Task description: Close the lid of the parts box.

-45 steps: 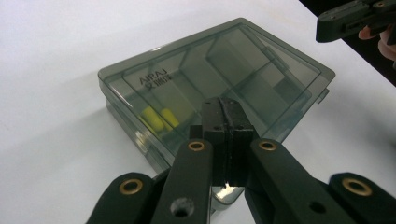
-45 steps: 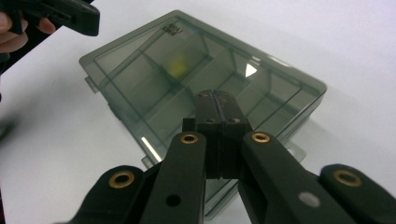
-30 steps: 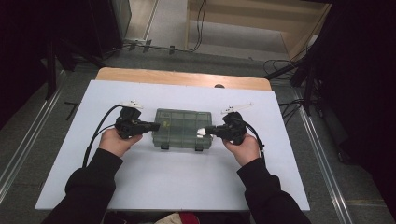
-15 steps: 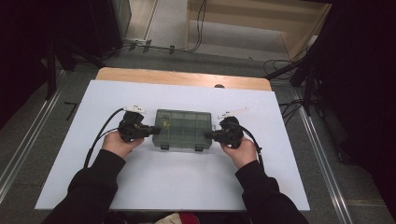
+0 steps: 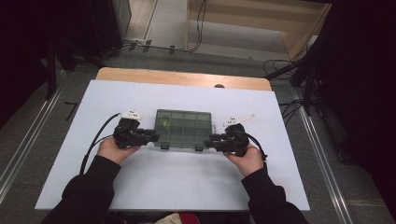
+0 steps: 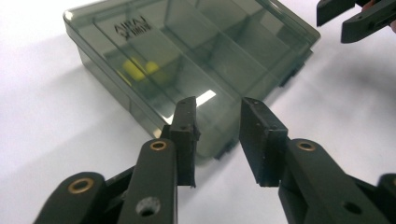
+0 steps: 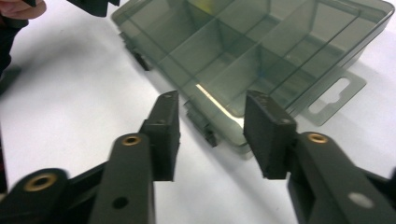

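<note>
While lying flat, organizer box (image 5: 183,129) runs lengthwise between both grippers.

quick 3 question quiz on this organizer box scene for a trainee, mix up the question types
1. True or false: the lid of the compartment box is shut.
2. Multiple choice: what colour are the small pieces seen through the lid? A red, B yellow, C blue.
3. In a few words: how do the fingers of the left gripper and the right gripper stand relative to the box?

Key
1. True; the latches on the near edge face the person.
2. B.
3. Both have just opened and stand apart, each at a near corner of the box, gripping nothing.
</note>
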